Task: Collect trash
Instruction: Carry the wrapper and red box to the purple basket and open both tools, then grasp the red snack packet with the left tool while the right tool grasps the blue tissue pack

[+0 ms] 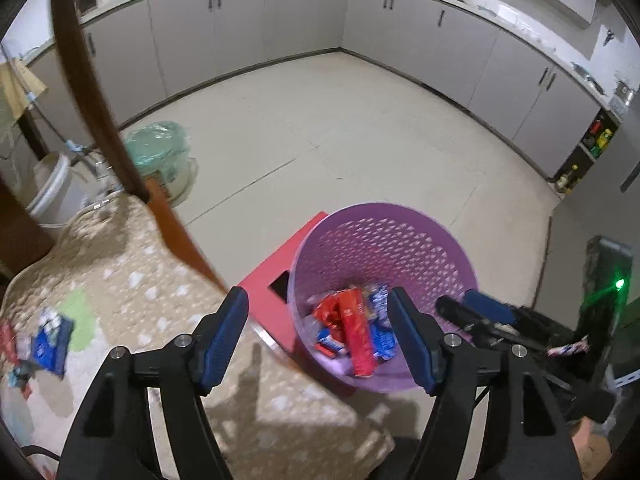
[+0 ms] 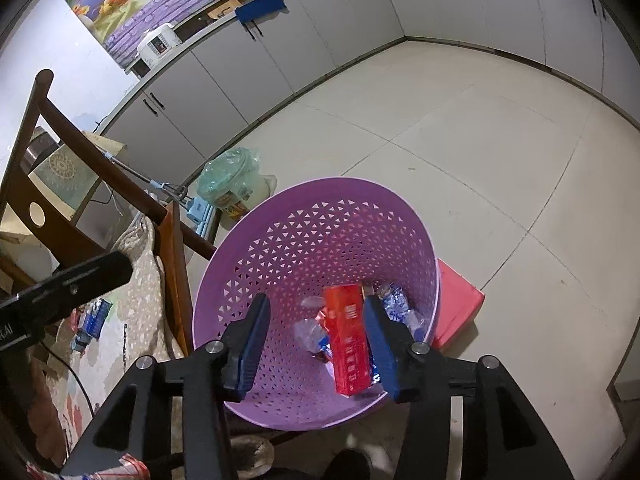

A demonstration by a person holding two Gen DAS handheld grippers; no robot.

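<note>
A purple perforated basket (image 1: 384, 232) (image 2: 304, 232) stands on a red stool (image 1: 272, 280) (image 2: 460, 304). It holds a red box (image 1: 358, 332) (image 2: 348, 340) and several red, blue and clear wrappers. My left gripper (image 1: 316, 336) is open and empty, over the seat edge and the basket's near side. My right gripper (image 2: 316, 344) is open and empty, above the basket's inside; it also shows in the left wrist view (image 1: 484, 308). More wrappers, blue (image 1: 50, 340) (image 2: 94, 320) and red, lie on the patterned cushion (image 1: 140, 280) at the left.
A wooden chair frame (image 1: 92, 92) (image 2: 80, 140) rises at the left. A bagged bucket (image 1: 160, 152) (image 2: 232, 184) and a mop stand on the tiled floor (image 1: 320, 128). Grey kitchen cabinets (image 1: 280, 20) line the far walls.
</note>
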